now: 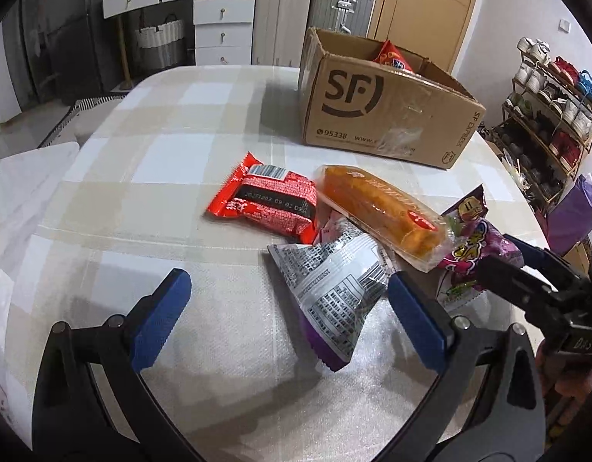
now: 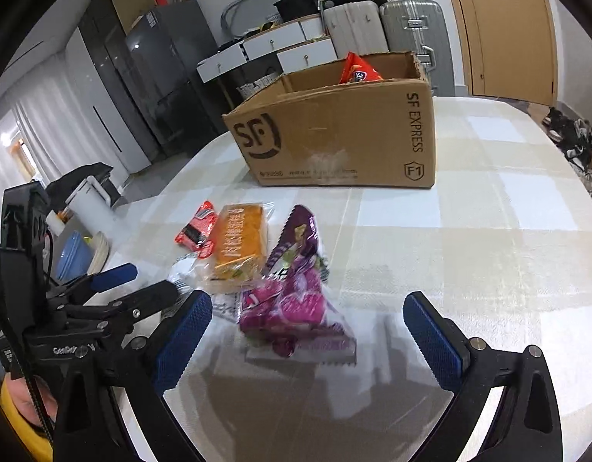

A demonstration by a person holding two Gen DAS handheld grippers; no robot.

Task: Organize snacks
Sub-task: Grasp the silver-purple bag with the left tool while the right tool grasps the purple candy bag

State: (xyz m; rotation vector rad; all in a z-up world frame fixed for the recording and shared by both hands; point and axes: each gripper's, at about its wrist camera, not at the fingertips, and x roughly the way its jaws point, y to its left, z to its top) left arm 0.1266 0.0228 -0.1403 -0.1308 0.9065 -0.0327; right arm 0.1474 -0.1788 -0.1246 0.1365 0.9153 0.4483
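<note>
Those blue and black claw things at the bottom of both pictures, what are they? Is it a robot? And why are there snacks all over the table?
It isn't a robot. A person holds a pair of tongs in each hand, and a small camera on each pair looks forward along its two blue fingers. One picture comes from the left tongs, the other from the right tongs. Both pairs are open and hold nothing.

On the checked tablecloth lie four snacks: a red packet, a long orange cake in clear wrap, a silver and purple packet and a purple candy bag that sits in front of the right tongs. Behind them stands a cardboard box with one red bag already poking out. The job is to tidy the snacks.
</note>
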